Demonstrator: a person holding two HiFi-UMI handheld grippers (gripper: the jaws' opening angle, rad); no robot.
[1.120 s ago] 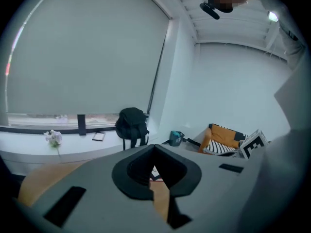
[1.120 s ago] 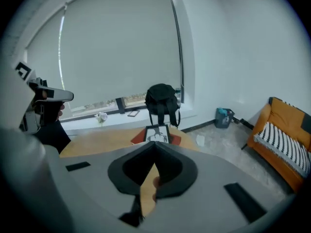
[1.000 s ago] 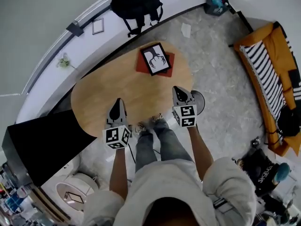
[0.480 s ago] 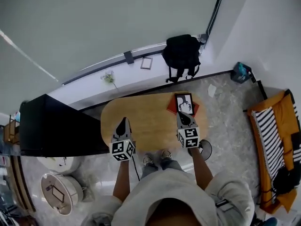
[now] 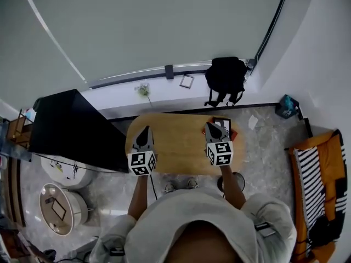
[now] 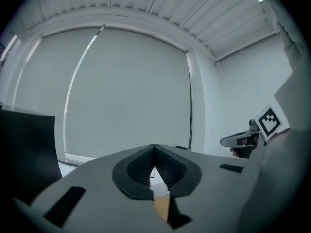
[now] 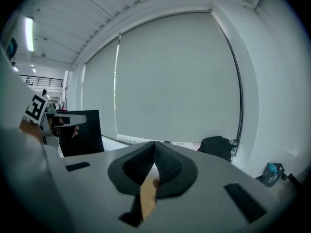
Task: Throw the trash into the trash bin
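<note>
Both grippers are raised side by side over an oval wooden table (image 5: 178,147). My left gripper (image 5: 144,131) has its jaws closed tip to tip with nothing between them, as the left gripper view (image 6: 154,149) confirms. My right gripper (image 5: 213,127) is also shut and empty (image 7: 154,144), hovering near a framed picture (image 5: 222,123) on a red mat. A white scrap of paper (image 5: 252,121) lies on the floor right of the table. A round white bin-like container (image 5: 57,210) stands at the lower left. Both gripper views look at a grey roller blind.
A black cabinet (image 5: 71,126) stands left of the table. A black backpack (image 5: 226,78) leans on the window ledge, and a teal object (image 5: 286,106) sits in the right corner. An orange sofa with a striped cloth (image 5: 323,169) lines the right side. A round dark base (image 5: 233,181) rests by the person's feet.
Both grippers have risen and moved forward over the table, now pointing nearly level. The head view has tilted up, showing more wall and blind and less floor.
</note>
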